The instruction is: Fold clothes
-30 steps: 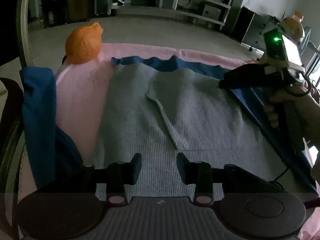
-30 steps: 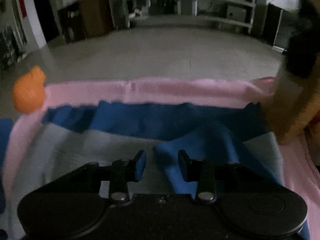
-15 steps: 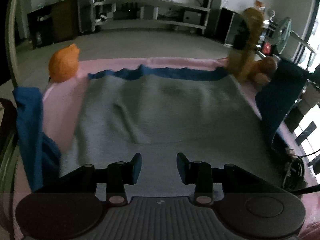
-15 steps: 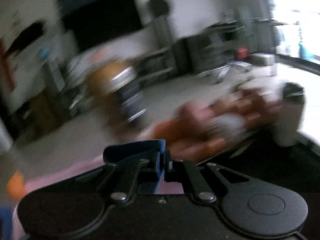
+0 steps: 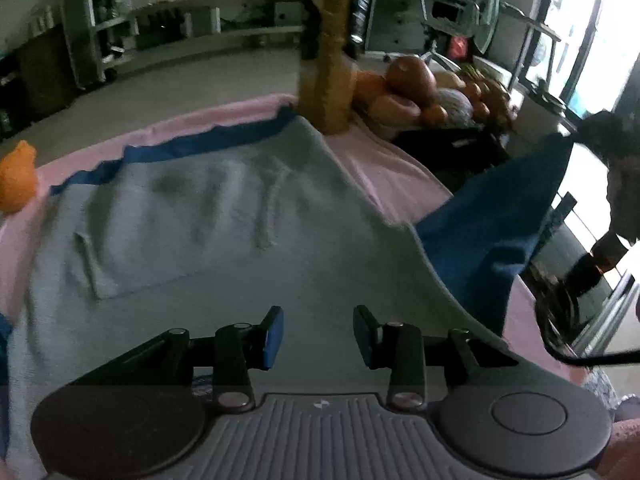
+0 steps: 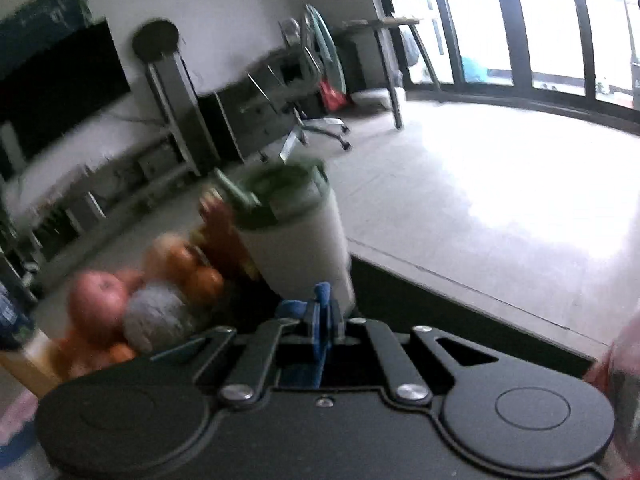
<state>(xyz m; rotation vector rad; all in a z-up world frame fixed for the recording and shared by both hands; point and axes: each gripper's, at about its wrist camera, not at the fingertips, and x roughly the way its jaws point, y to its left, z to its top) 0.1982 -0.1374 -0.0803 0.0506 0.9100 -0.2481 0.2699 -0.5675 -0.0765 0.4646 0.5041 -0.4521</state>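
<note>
A grey knitted garment with blue trim [image 5: 224, 216] lies spread flat on a pink cloth [image 5: 392, 168]. My left gripper [image 5: 318, 334] is open and empty, just above the garment's near part. My right gripper [image 6: 322, 324] is shut on the blue sleeve [image 6: 320, 300], and it shows at the far right of the left wrist view [image 5: 600, 132], holding the sleeve [image 5: 508, 208] stretched up and out to the right of the table.
An orange plush toy [image 5: 16, 176] sits at the far left edge. A tall yellow bottle [image 5: 328, 60] and a pile of fruit [image 5: 424, 96] stand at the far right. A white tumbler with a green lid [image 6: 292, 236] stands beside the fruit [image 6: 132, 308].
My right gripper closed on the blue sleeve and pulled it off the garment, up and out to the right. My left gripper turned to the right and stayed open.
</note>
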